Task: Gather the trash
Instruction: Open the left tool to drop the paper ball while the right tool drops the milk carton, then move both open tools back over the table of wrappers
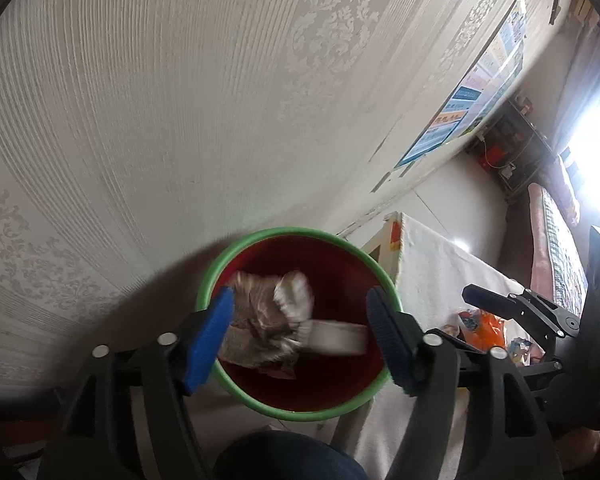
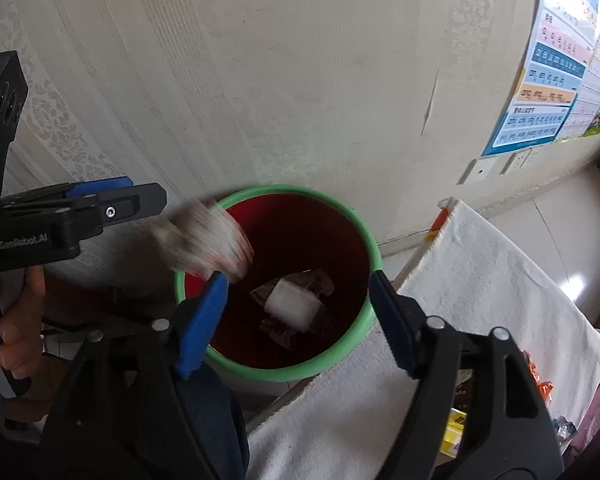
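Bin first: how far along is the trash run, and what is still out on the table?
Done: wrappers lie in the red bin. In hand: both tools are open over it, left tool, right tool, with a blurred crumpled piece at the rim. Left: an orange packet on the towel-covered table.

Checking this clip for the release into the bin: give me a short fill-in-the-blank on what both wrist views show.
1. The bin is red inside with a ____ rim.
2. A blurred wrapper shows above the bin's ____ edge in the right wrist view.
3. The right gripper has its blue fingers spread ____, pressing on nothing.
4. The white cloth covers the surface to the ____ of the bin.

Missing words: green; left; open; right
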`<state>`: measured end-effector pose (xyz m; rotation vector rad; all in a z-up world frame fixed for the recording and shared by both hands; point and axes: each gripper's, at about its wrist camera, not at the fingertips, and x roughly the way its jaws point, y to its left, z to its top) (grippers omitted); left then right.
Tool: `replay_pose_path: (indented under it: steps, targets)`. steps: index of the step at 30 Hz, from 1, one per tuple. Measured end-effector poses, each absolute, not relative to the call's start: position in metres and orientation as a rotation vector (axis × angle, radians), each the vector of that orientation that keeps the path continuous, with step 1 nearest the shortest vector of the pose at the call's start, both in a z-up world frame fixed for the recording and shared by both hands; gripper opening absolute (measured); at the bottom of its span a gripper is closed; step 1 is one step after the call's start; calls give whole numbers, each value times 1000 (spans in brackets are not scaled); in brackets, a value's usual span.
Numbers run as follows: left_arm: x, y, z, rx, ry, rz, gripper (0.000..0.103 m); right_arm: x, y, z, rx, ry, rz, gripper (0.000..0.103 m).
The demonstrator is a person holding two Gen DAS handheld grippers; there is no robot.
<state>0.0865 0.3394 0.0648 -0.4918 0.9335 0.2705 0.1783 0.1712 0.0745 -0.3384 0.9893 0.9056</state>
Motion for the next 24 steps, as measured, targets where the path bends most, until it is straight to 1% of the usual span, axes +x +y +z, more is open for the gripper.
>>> replay_pose_path:
  steps: [2, 6, 10, 12, 16, 24]
  targets:
    - [86, 336, 66, -487, 933, 265, 71, 178, 168, 77, -335, 987, 901, 75]
    - [83, 325, 72, -468, 924, 265, 83, 171, 155, 86, -333, 962, 884, 83]
    - [80, 313, 75, -455, 929, 251, 86, 165, 135, 90, -317, 962, 856, 85]
    - [77, 308, 76, -447, 927, 244, 90, 162, 123, 90, -307, 964, 838, 87]
    - [73, 285, 78, -427, 928, 215, 92, 153, 91, 93, -285, 961, 790, 89]
    - [73, 227, 74, -382, 959, 125, 92, 140, 8, 87, -243, 968, 661, 90]
